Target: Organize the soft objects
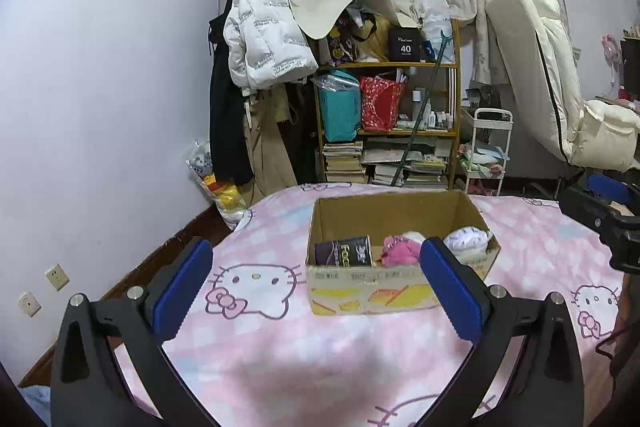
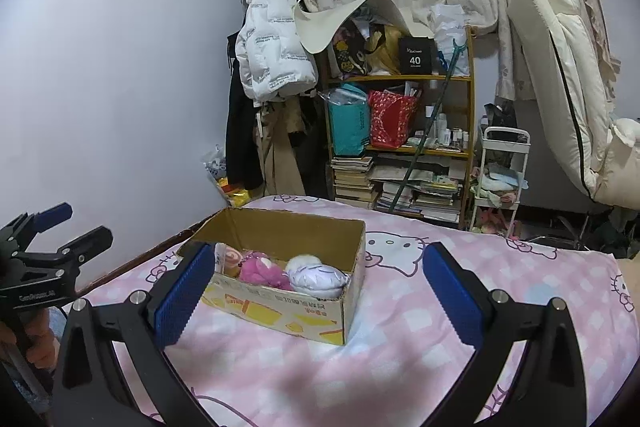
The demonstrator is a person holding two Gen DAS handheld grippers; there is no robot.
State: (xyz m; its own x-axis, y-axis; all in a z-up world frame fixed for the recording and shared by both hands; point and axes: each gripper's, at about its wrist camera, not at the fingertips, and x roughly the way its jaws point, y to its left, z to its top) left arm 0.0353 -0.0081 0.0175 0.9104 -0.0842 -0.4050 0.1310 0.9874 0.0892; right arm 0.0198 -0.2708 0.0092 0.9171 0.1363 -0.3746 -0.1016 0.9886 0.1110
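An open cardboard box (image 1: 384, 291) stands on the pink Hello Kitty bedspread (image 1: 280, 355). It holds a dark folded item with lettering (image 1: 350, 251), a pink plush (image 1: 398, 251) and a white plush (image 1: 468, 241). In the right wrist view the box (image 2: 288, 315) shows an orange-swirl soft item (image 2: 231, 259), the pink plush (image 2: 264, 271) and the white-lilac plush (image 2: 316, 277). My left gripper (image 1: 316, 283) is open and empty in front of the box. My right gripper (image 2: 318, 291) is open and empty, the box between and beyond its fingers. Each gripper shows at the other view's edge.
A wooden shelf (image 1: 388, 131) with bags, bottles and stacked books stands beyond the bed. Coats with a white puffer jacket (image 1: 264, 31) hang to its left. A white cart (image 1: 486, 155) and a cream recliner (image 1: 560, 87) stand at right. The wall runs along the bed's left side.
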